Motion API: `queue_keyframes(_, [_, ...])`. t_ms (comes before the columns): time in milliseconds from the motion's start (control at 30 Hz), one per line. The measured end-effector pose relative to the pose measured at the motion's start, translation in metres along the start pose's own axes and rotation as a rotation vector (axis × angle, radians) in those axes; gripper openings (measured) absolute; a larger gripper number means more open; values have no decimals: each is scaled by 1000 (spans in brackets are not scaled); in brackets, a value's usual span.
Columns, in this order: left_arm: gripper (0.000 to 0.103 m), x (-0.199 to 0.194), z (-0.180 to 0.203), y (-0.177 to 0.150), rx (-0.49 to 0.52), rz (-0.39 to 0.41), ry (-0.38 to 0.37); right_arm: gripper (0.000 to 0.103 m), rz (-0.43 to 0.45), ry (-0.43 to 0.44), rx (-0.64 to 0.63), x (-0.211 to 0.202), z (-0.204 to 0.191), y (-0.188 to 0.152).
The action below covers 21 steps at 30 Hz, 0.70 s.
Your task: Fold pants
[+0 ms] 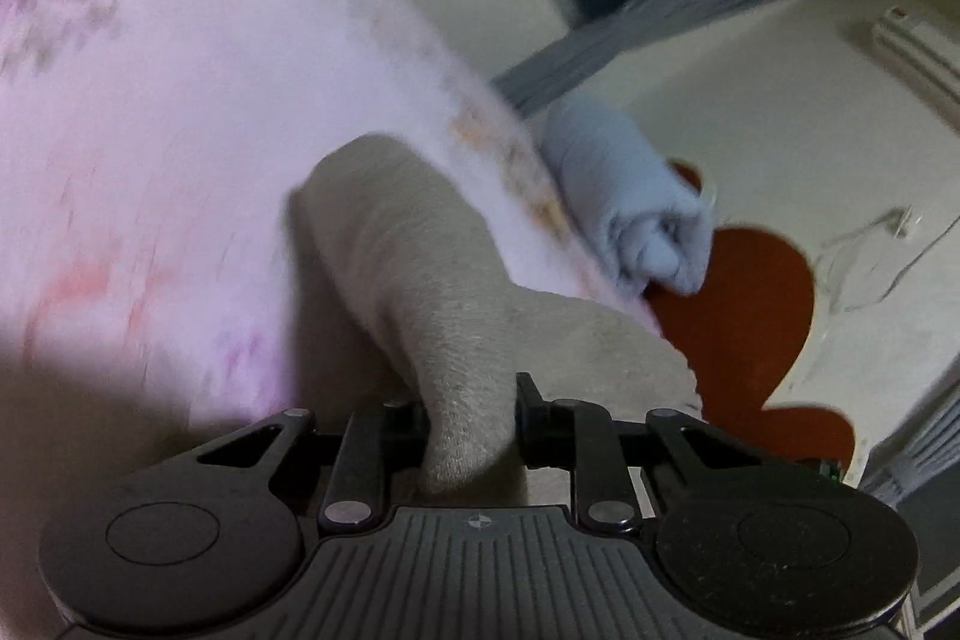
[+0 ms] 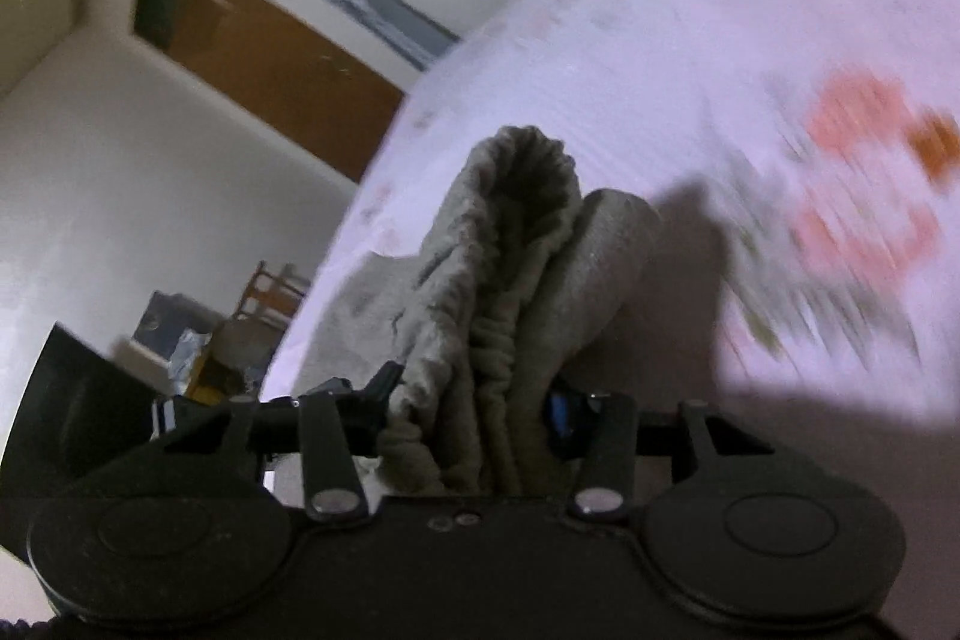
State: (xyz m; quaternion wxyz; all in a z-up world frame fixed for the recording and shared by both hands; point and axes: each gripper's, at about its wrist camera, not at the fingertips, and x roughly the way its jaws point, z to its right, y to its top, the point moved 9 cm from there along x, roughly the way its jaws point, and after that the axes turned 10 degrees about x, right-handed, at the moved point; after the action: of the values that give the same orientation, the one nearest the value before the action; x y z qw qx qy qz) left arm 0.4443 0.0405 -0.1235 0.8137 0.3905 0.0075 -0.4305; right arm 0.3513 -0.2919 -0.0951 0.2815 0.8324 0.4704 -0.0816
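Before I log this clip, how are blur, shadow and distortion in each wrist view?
Left wrist view: the floral bedsheet is motion-smeared, the pants in the left tongs sharper; shadow darkens the lower left. Right wrist view: the sheet's print streaks at right, a hard shadow falls beside the pants in the right tongs. Fisheye bends both.

Pants fuzzy matt knit cloth; bedsheet smooth printed cotton-like fabric; gripper matt black plastic.
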Motion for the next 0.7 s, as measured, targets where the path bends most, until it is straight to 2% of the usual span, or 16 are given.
queue_keyframes(100, [23,8,-5,41,14,53,5,39,18,32,-28,15,-16,35])
queue_keyframes(233, [23,34,-32,73,20,42,39,39,7,39,14,60,-1,79])
queue_keyframes(333, [25,67,-72,65,-15,-14,99,39,-27,-13,44,97,37,91])
queue_keyframes(367, [39,76,-85,58,-25,-39,126,41,-33,-55,49,109,51,89])
queue_keyframes(400, [39,82,-97,50,-43,-44,116,42,-40,-83,78,117,70,86])
queue_keyframes(433, [40,80,-102,47,-69,-6,60,42,-33,-15,144,116,84,85])
queue_keyframes(467, [39,78,-104,47,-89,9,36,42,-24,22,160,111,87,84])
queue_keyframes(533, [41,70,-103,49,-70,10,45,42,-7,25,152,97,87,81])
queue_keyframes(600, [53,58,-99,52,-18,14,91,47,23,17,166,73,89,81])
queue_keyframes(633, [65,49,-98,57,8,28,141,49,63,2,169,58,90,84])
queue_keyframes(667, [77,43,-96,65,27,54,185,51,106,-27,151,44,88,87])
queue_keyframes(700, [82,36,-92,75,48,99,231,51,142,-55,128,33,84,90])
